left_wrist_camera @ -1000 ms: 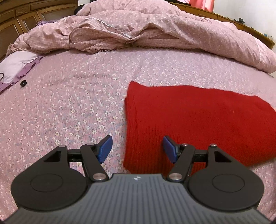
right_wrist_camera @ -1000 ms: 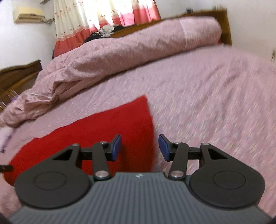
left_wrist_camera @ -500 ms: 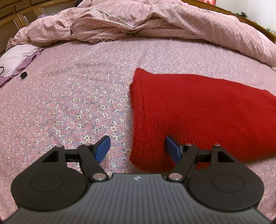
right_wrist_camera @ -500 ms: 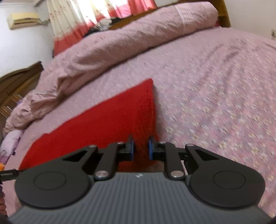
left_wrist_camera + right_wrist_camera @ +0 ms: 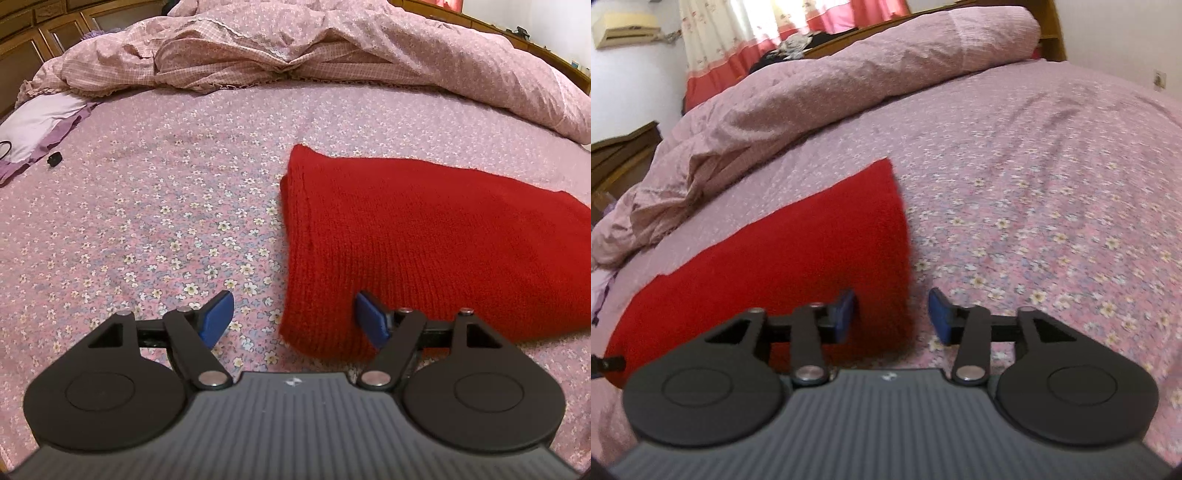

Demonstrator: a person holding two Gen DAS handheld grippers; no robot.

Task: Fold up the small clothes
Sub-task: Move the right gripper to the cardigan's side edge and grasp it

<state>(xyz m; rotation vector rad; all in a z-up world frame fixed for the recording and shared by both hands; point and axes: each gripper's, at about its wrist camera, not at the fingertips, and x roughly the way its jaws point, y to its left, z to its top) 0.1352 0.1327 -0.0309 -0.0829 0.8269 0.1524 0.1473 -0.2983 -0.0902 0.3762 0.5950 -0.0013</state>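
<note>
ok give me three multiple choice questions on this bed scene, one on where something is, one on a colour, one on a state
1. Where is the small black object?
A. on the garment
B. on the floral sheet, far left
C. between the left gripper's fingers

2. What colour is the knitted garment?
A. red
B. blue
C. white

3. How does the right gripper stand?
A. shut on the duvet
B. shut on nothing
C. open astride the garment's near corner

Answers: 1 B, it sits on the floral sheet beside the pale cloth. 2 A, it is red in both views. 3 C, a gap separates both pads from the fabric.
</note>
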